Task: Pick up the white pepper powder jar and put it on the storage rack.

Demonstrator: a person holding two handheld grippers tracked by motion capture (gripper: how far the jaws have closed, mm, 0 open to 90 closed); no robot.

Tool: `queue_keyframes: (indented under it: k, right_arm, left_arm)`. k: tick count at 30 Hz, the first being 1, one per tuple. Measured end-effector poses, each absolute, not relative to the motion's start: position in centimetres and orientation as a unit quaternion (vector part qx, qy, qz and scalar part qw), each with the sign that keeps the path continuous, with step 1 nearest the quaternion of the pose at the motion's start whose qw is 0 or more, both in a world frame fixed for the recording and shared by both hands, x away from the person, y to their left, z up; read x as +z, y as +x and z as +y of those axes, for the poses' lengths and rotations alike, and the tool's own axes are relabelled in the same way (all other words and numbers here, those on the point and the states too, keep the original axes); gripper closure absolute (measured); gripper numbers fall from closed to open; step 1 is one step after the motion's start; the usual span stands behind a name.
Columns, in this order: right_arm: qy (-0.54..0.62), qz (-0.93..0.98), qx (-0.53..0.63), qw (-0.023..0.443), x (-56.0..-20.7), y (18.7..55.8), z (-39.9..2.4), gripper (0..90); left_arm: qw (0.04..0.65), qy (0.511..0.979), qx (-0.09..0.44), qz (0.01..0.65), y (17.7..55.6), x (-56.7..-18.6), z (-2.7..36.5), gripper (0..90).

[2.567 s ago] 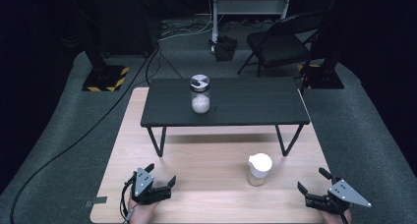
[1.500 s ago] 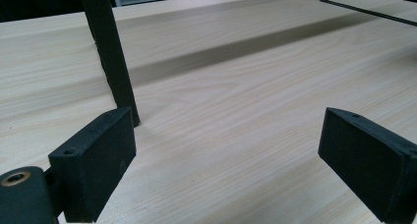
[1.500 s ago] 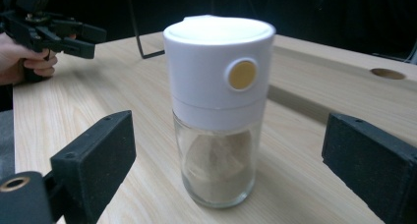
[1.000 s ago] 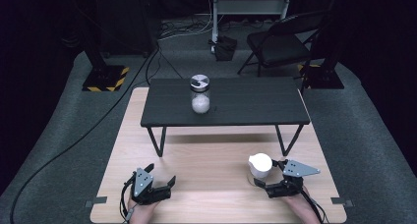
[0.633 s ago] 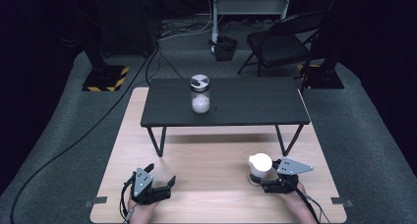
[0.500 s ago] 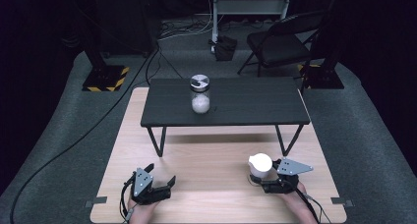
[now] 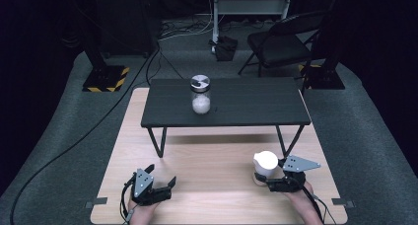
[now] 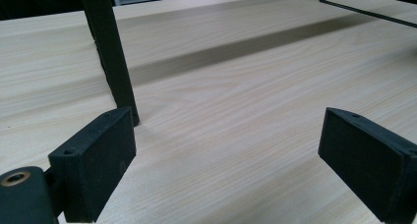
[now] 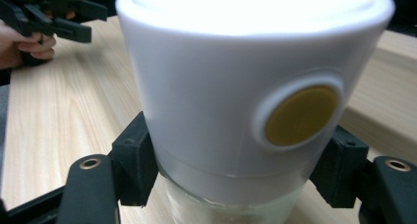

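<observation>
— Where was the white-lidded jar [image 7: 264,166]?

— It was at the near right of the wooden board [image 7: 217,156], in front of the small black table [image 7: 226,102]. The right gripper [image 7: 274,182] pinched it; both jaws pressed on the glass just under the white lid [image 9: 246,62].

— And the left gripper [image 7: 156,184]?

— It rested at the near left, well apart from the jar. Its jaws were spread wide with only bare wood between them, near one black table leg [image 8: 109,52]. Another jar [image 7: 200,94] stood on the black table.
</observation>
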State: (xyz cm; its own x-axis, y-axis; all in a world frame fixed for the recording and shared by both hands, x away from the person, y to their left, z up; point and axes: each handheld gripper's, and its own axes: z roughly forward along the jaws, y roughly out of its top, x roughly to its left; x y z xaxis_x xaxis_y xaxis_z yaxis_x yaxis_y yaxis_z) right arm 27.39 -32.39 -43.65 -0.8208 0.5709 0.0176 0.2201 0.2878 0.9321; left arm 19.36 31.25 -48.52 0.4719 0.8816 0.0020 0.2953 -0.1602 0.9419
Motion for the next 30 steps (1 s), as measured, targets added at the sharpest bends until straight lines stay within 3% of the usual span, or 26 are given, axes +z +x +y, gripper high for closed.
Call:
queue_keyframes:
  k: [30]
  right_arm:
    - [0.236,0.752,0.589,0.178,-30.1,28.5,-32.9,30.0]
  left_arm:
    - [0.492,0.702,0.298,0.42,19.3,-48.5,31.1,7.1]
